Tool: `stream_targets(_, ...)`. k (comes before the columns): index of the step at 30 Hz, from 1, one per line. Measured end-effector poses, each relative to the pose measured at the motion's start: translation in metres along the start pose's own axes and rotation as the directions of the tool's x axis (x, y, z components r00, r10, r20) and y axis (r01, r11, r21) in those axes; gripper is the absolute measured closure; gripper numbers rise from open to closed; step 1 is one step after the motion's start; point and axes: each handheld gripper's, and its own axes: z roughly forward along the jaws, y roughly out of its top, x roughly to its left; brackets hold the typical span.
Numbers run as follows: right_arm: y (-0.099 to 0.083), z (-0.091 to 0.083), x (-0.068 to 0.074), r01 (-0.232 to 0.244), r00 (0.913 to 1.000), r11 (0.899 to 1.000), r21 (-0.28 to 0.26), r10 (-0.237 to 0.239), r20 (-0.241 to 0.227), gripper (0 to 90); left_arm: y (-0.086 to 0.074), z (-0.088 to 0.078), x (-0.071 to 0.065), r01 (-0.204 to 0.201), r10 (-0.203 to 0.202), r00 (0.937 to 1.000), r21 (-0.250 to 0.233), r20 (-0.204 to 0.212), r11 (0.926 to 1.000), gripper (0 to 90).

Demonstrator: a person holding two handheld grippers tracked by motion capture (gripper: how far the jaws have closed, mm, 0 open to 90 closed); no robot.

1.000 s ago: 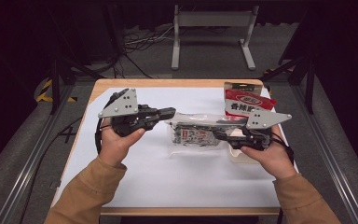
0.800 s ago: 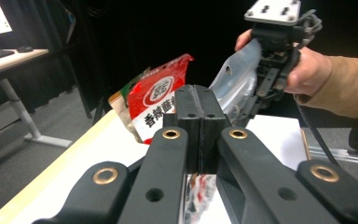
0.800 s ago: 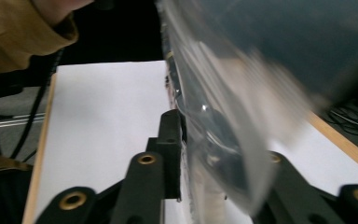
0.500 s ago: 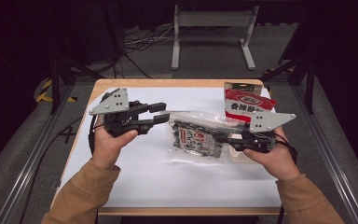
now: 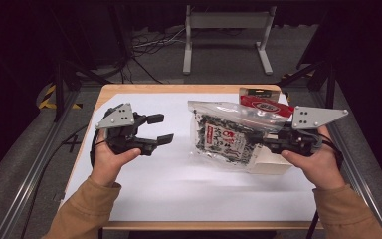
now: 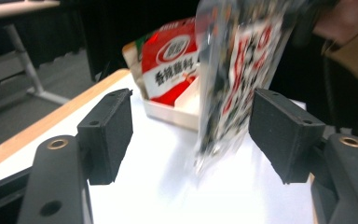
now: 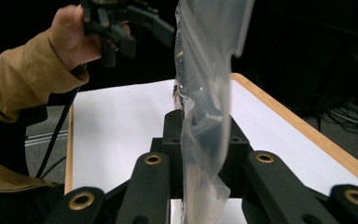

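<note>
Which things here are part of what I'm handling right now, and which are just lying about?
In the job:
- clear bag of dark pieces, clamped in the right tool
- left tool, its jaws just opened and empty, apart from the bag

Lying about:
- red snack packet
- pale box under the bag
- white sheet over the table

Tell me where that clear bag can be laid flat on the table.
Free: the white sheet between the left gripper and the near table edge, and the strip left of the clear bag. Crowded: the right side, with the red packet and shallow box.
</note>
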Motion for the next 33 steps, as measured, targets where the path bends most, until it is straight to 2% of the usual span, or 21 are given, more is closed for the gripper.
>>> stream_targets(6, 0.014, -0.014, -0.006, -0.001, 0.9998, 1.000, -0.009, 0.002, 0.021, 76.7, -0.012, 0.000, 0.006, 0.021, -0.021, 0.9997, 0.027, -0.015, 0.9994, 30.1)
stream_targets(10, 0.020, -0.022, -0.010, -0.010, 0.9994, 1.000, -0.013, 0.010, 0.033, 76.7, -0.020, 0.002, 0.011, 0.054, -0.053, 0.9984, 0.055, -0.022, 0.9970, 29.4)
stream_targets(20, 0.025, -0.041, -0.015, -0.015, 0.9961, 1.000, -0.019, 0.016, 0.086, 76.7, -0.029, 0.002, 0.016, 0.066, -0.062, 0.9964, 0.084, -0.058, 0.9942, 28.8)
stream_targets(24, 0.024, -0.052, -0.021, -0.019, 0.9900, 1.000, -0.021, 0.022, 0.139, 76.7, -0.034, 0.003, 0.021, 0.087, -0.081, 0.9940, 0.094, -0.074, 0.9918, 27.1)
stream_targets(29, 0.019, -0.059, -0.028, -0.038, 0.9852, 0.999, -0.025, 0.042, 0.166, 76.7, -0.037, 0.003, 0.024, 0.104, -0.096, 0.9919, 0.096, -0.084, 0.9900, 27.6)
stream_targets(33, 0.015, -0.069, -0.034, -0.046, 0.9777, 0.998, -0.030, 0.051, 0.204, 76.7, -0.039, 0.001, 0.027, 0.106, -0.097, 0.9908, 0.095, -0.094, 0.9897, 27.4)
